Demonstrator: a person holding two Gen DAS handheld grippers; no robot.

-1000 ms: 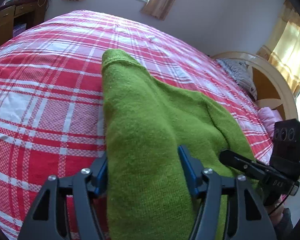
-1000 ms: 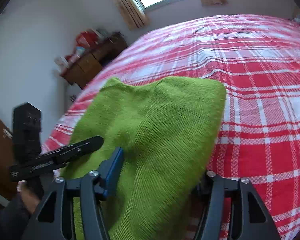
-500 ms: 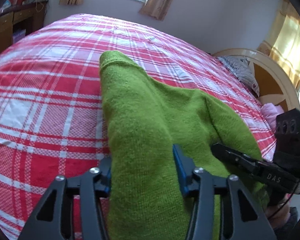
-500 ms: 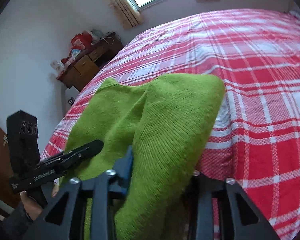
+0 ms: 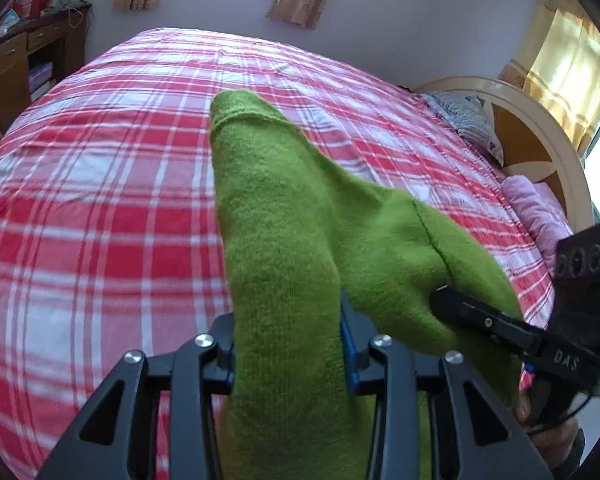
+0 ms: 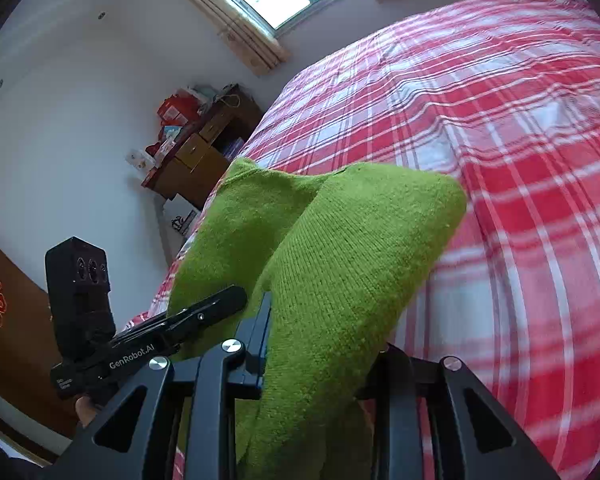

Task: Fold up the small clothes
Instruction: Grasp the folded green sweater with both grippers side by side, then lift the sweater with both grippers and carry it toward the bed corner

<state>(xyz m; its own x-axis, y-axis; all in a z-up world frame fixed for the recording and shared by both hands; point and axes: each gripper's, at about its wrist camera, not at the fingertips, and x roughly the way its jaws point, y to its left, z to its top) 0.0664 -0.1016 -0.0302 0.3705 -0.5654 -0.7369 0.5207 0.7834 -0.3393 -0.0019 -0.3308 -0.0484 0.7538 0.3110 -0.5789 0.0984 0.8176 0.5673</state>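
The green knit garment [image 5: 284,216] hung bunched above the near edge of the red plaid bedspread [image 5: 100,184], its far end drooping toward the cloth. Your left gripper [image 5: 288,344] had just been closing and pinched one bunched fold; your right gripper [image 6: 320,344], also just closing, clamped the other. Beyond, a wooden desk [image 6: 204,156] stood left, a headboard [image 5: 540,148] right.

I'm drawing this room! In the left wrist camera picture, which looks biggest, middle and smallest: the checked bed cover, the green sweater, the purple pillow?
1. Checked bed cover, biggest.
2. Green sweater, though it looks large partly because it's near the camera.
3. Purple pillow, smallest, but farther away.
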